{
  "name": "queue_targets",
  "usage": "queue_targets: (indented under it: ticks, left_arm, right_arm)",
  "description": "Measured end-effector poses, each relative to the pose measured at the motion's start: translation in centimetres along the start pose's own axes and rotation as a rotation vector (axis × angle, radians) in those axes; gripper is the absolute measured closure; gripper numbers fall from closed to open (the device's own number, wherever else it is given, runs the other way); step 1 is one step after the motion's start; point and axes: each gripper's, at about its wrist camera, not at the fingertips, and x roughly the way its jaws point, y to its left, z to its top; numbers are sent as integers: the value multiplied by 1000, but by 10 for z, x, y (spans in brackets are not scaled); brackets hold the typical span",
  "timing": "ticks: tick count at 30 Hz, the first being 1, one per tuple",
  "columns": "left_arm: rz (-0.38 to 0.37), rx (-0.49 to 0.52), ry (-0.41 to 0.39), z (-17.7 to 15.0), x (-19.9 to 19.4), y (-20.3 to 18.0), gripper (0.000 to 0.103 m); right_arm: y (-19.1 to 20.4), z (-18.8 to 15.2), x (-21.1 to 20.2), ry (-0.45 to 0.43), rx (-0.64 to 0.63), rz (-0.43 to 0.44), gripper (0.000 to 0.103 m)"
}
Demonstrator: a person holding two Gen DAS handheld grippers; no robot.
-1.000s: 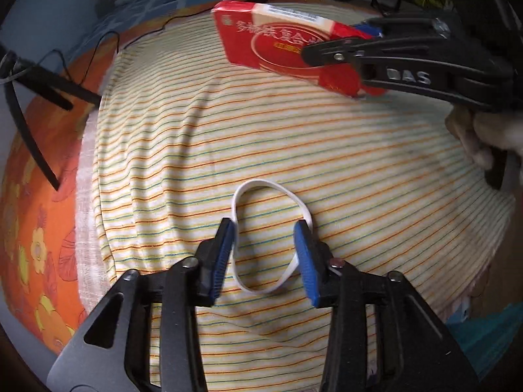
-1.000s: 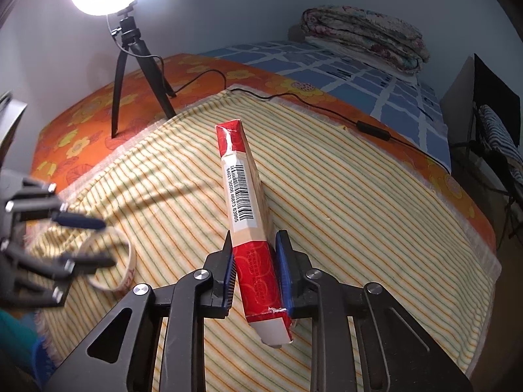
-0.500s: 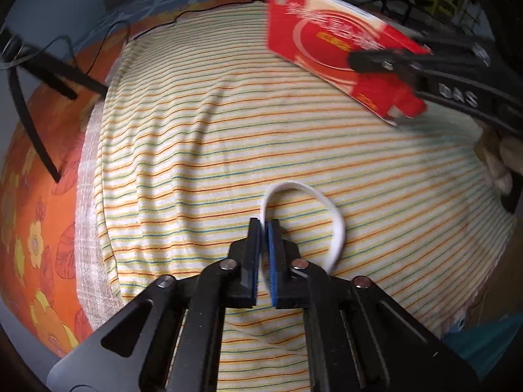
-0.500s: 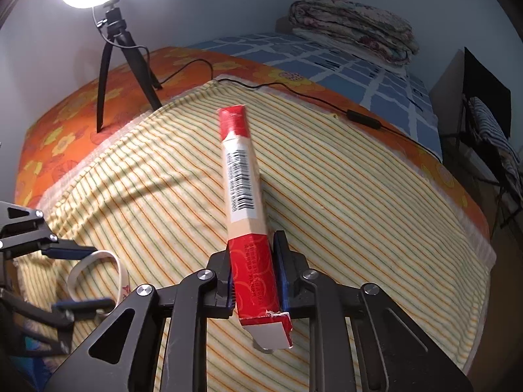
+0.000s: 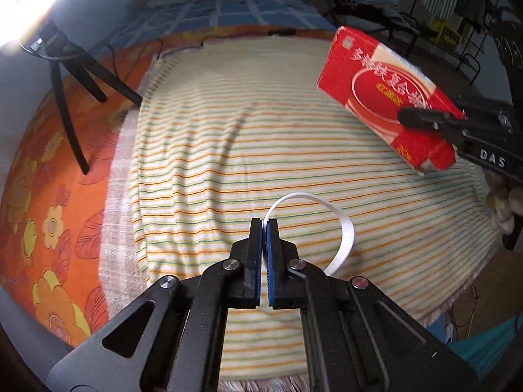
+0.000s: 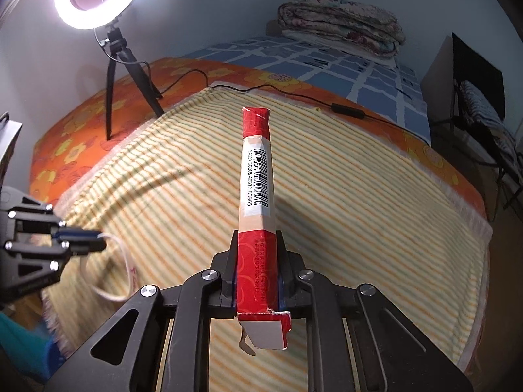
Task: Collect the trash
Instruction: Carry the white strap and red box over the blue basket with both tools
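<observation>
Your left tongs point(image 5: 264, 225) are pinched together on the white band point(image 5: 343, 228), which loops out to their right clear of the striped blanket point(image 5: 202, 170), and your right tongs point(image 6: 256, 258) are clamped on the red carton point(image 6: 256, 176) jutting ahead of them. Both pieces look picked up, so next you need a bin; none shows, so nothing is binned yet.

I saw a flat red-and-cream cardboard box point(image 6: 256, 202) with a black barcode, and a thin white plastic loop point(image 5: 330, 225). Under them lay a cream blanket point(image 5: 228, 150) with orange and green stripes, over an orange flowered sheet point(image 5: 49, 222).
</observation>
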Motion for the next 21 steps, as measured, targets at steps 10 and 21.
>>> queue_targets:
  ticks: [10,21]
  left_arm:
    - [-30,3,-78,-33,-64,-18,103]
    - [-36,10,-84,-116,-104,-36,103]
  right_arm:
    - [16,-22,-77,-42,56,74,89]
    - [70,-88,-145,-70,103,180,89]
